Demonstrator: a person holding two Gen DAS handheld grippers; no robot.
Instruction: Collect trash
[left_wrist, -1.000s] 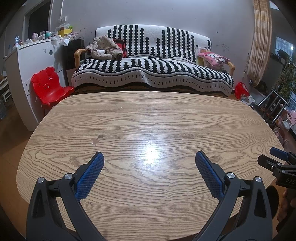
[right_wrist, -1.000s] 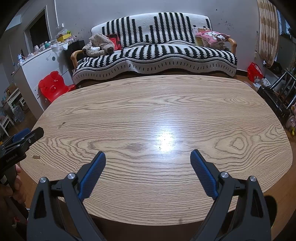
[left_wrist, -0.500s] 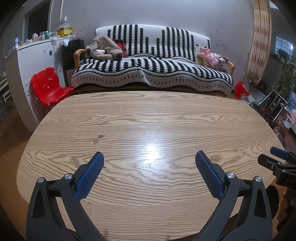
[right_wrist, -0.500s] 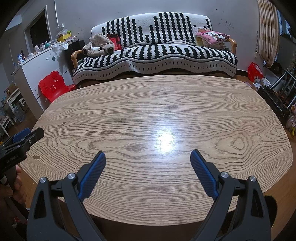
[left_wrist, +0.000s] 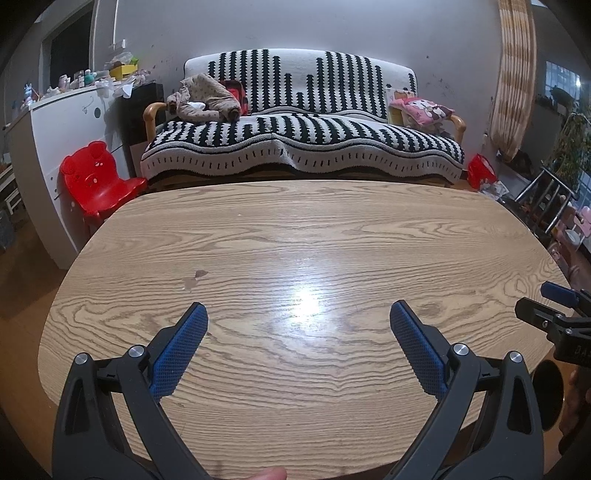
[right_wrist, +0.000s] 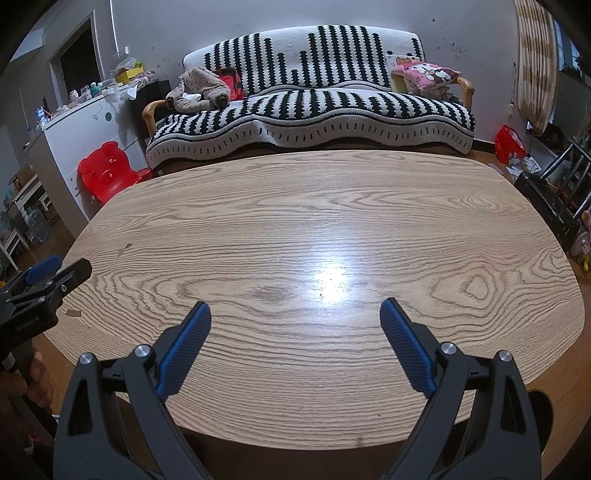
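- Over the near edge of a wooden table (left_wrist: 295, 240), the left gripper (left_wrist: 297, 317) hangs with its blue-padded fingers (left_wrist: 181, 343) spread wide and nothing between them; the right gripper (right_wrist: 295, 314) is held the same way, jaws wide apart, empty.
- On the tabletop, a small brownish scrap (left_wrist: 200, 273) and a pale speck just beside it lie left of centre, ahead of the left gripper's pads; the right wrist view shows a similar dark fleck (right_wrist: 127, 246) near the left rim and a tan chip (right_wrist: 74, 312) at the near-left edge. Whether these are trash or marks in the wood cannot be told.
- A bright glare patch (right_wrist: 332, 273) sits mid-table in both views.
- Beyond the table stands a sofa (left_wrist: 303, 140) under a black-and-white striped cover, with bundled brown clothing (left_wrist: 203, 99) at its left end and a pink cartoon cushion (left_wrist: 421, 109) at its right.
- Left of the sofa are a red bear-shaped child's chair (left_wrist: 98, 177) and a white cabinet (left_wrist: 55, 140) whose cluttered top is too small to read.
- A red bag (right_wrist: 509, 142) sits on the floor at right, below a checked curtain (left_wrist: 513, 74).
- Each view catches the other gripper cut off at the frame edge; only the left wrist view shows a fingertip (left_wrist: 271, 473) at the bottom.
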